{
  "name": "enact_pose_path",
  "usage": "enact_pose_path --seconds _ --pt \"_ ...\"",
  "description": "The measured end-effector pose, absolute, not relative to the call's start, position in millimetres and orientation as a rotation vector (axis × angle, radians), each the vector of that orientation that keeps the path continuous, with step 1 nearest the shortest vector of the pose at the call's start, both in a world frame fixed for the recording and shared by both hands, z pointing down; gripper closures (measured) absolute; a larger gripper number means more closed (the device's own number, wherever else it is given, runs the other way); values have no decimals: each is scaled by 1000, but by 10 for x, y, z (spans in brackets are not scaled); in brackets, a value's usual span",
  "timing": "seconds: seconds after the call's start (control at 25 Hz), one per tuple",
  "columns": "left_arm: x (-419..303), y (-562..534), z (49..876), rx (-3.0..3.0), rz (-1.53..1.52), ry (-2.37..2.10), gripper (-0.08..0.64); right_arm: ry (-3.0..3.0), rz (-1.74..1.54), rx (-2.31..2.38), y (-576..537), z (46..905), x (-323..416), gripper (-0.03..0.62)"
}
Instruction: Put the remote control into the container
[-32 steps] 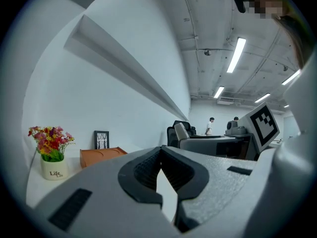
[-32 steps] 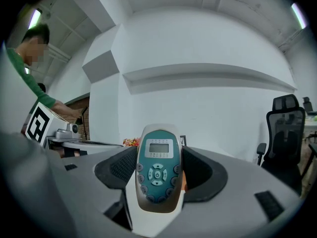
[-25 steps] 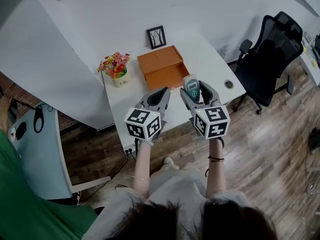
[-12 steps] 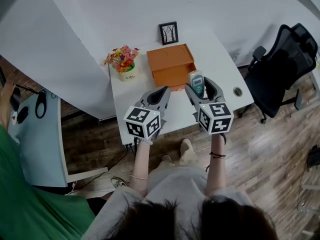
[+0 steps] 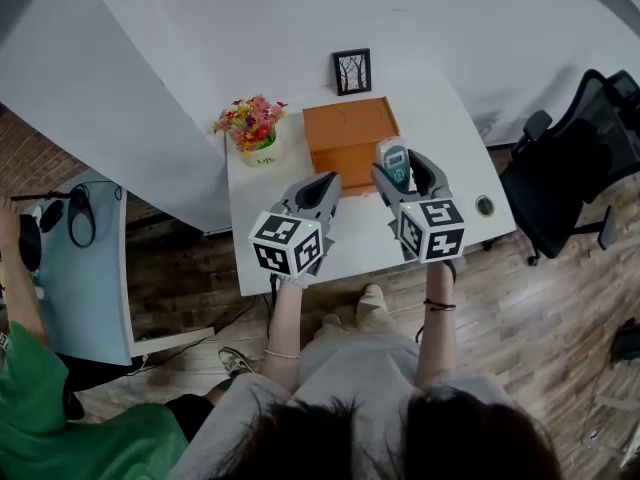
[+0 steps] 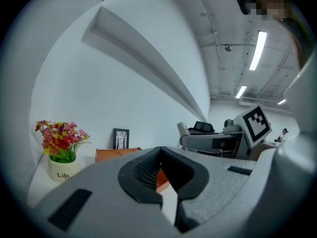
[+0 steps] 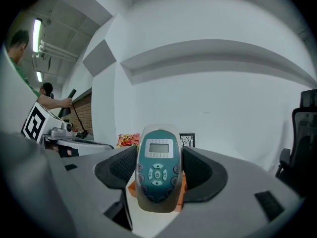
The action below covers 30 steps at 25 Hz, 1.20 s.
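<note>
The remote control (image 5: 392, 155), grey with a teal face and a small screen, is held upright between the pads of my right gripper (image 5: 400, 166), which is shut on it. In the right gripper view the remote (image 7: 157, 170) fills the gap between the jaws. It hovers just by the front right corner of the orange open-topped container (image 5: 349, 136), which stands on the white table (image 5: 350, 238). My left gripper (image 5: 324, 181) hangs above the table to the front left of the container, shut with nothing in it. The container (image 6: 115, 154) shows beyond its jaws.
A pot of flowers (image 5: 252, 130) stands left of the container and a small picture frame (image 5: 352, 71) behind it against the wall. A cable grommet (image 5: 485, 205) sits near the table's right edge. A black office chair (image 5: 575, 173) is to the right.
My right gripper has carried the remote a little forward, closer to the container's front right corner. The left gripper has kept its place and stays shut.
</note>
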<state>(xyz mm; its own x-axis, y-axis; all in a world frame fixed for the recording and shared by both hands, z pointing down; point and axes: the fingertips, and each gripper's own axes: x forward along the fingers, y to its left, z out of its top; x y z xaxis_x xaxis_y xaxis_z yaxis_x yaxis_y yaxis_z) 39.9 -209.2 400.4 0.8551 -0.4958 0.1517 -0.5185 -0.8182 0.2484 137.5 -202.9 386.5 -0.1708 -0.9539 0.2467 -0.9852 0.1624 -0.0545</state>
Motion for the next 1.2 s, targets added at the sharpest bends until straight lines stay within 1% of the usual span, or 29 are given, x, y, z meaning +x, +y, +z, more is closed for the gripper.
enact_pose_path --seconds 0.36,0.8,1.2 --pt "532 -2366 4193 2676 139 -871 557 -2336 353 1771 -2411 4068 1504 308" --pt "642 -2646 4338 2588 123 -1018 557 -2419 316 1513 -2761 4212 1618 308" --pt "511 -2734 4598 2501 193 -1058 557 -2419 343 1351 -2956 4469 1408 308"
